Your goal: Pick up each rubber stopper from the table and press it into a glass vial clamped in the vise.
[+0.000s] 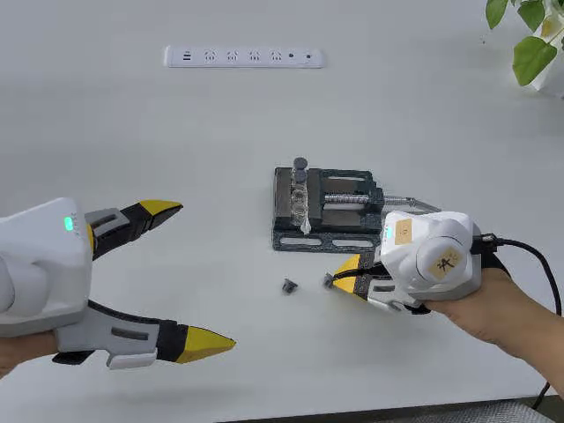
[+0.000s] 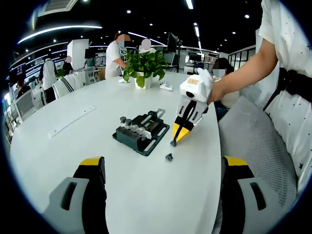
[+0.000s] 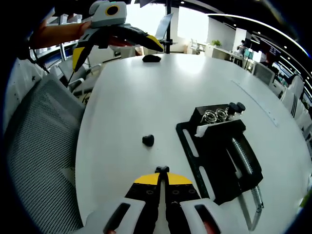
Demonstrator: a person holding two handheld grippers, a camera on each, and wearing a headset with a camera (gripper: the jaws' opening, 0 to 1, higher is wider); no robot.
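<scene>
A dark vise (image 1: 328, 211) stands mid-table with glass vials (image 1: 305, 204) clamped in its jaws; the two far vials carry grey stoppers (image 1: 300, 169). My right gripper (image 1: 340, 278) rests just in front of the vise, shut on a small rubber stopper (image 1: 328, 282) at its tips. In the right gripper view that stopper (image 3: 162, 169) peeks out between the closed yellow tips. A second loose stopper (image 1: 289, 285) lies on the table to the left of it. My left gripper (image 1: 196, 275) hovers open at the left, nothing between its fingers.
A white power strip (image 1: 244, 57) lies at the table's far side and a potted plant (image 1: 527, 35) stands at the far right corner. A mesh chair (image 3: 39, 146) stands beside the table edge. People stand in the background.
</scene>
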